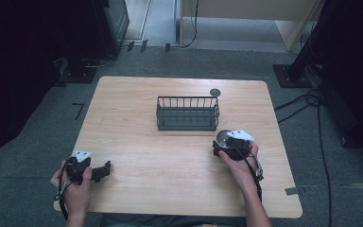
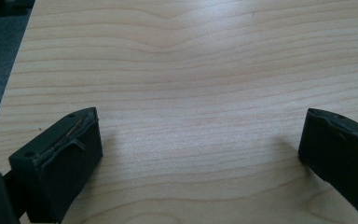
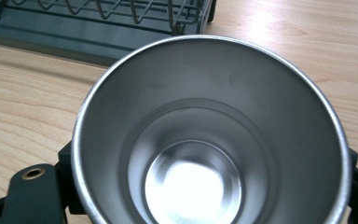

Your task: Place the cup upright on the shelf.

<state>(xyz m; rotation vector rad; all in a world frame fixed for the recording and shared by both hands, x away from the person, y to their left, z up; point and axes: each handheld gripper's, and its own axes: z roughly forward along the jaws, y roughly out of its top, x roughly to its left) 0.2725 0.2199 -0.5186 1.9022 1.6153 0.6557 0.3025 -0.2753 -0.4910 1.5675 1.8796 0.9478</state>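
While the left gripper (image 1: 105, 169) lay low near the table's (image 1: 179, 189) near left corner, its jaws stood wide apart with nothing but bare wood between them. In the left gripper view the two black pads (image 2: 63, 156) sat at the far sides of the picture, and pale grain ran across the gap. The person's left hand (image 1: 73, 187) held that gripper close to the table edge.

The right gripper (image 1: 221, 141) was clamped on a steel cup (image 1: 224, 136). In the right gripper view the cup (image 3: 207, 135) stood upright with its mouth toward the camera, its shiny inside and bright bottom open to sight, and a black jaw pressed against its wall on each side. The cup looked empty. The right hand (image 1: 238, 163) held the gripper from behind, the wrist trailing back toward the near edge.

The cup was on the right half of the table, just in front of the right end of a dark wire rack (image 1: 187, 113). In the right gripper view the rack (image 3: 98, 28) showed just beyond the cup's rim; whether cup and rack touched could not be told. The rack stood near the middle of the table, toward the far side. A small dark disc (image 1: 215, 92) lay on the wood just behind its right end.
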